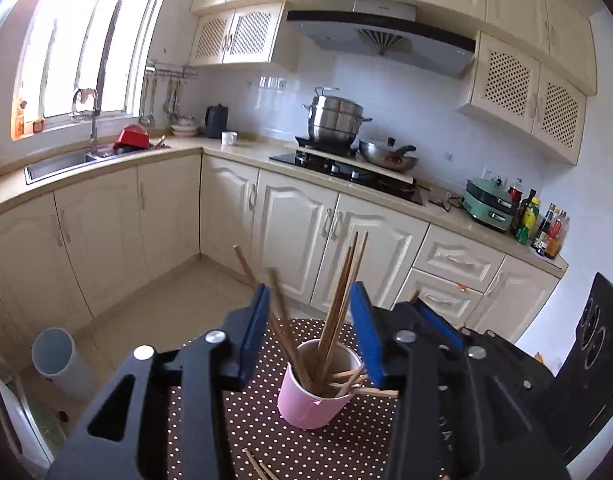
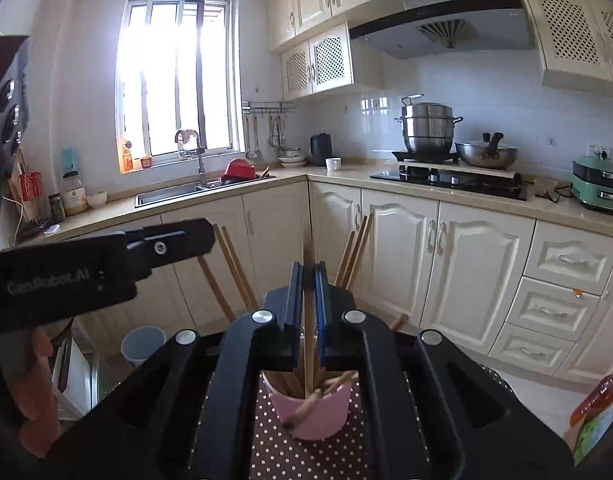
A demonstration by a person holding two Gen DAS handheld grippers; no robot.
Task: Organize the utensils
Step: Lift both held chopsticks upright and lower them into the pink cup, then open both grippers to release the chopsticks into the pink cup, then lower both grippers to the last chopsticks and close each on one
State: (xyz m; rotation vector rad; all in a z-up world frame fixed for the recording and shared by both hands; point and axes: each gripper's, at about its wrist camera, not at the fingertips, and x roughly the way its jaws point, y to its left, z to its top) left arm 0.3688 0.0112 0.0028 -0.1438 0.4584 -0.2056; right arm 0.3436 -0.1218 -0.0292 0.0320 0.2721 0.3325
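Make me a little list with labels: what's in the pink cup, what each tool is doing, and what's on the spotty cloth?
cup: pink cup standing upright on the dotted tablecloth
inside cup: many wooden chopsticks, leaning different ways
left tool: open, blue pads either side of the chopsticks, not pressing them
right tool: shut on one chopstick that reaches down into the cup
loose on cloth: chopstick ends at the near edge

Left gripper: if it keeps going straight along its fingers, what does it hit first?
Probably the upright chopsticks standing in the pink cup, directly between the open left gripper fingers; depth is unclear.
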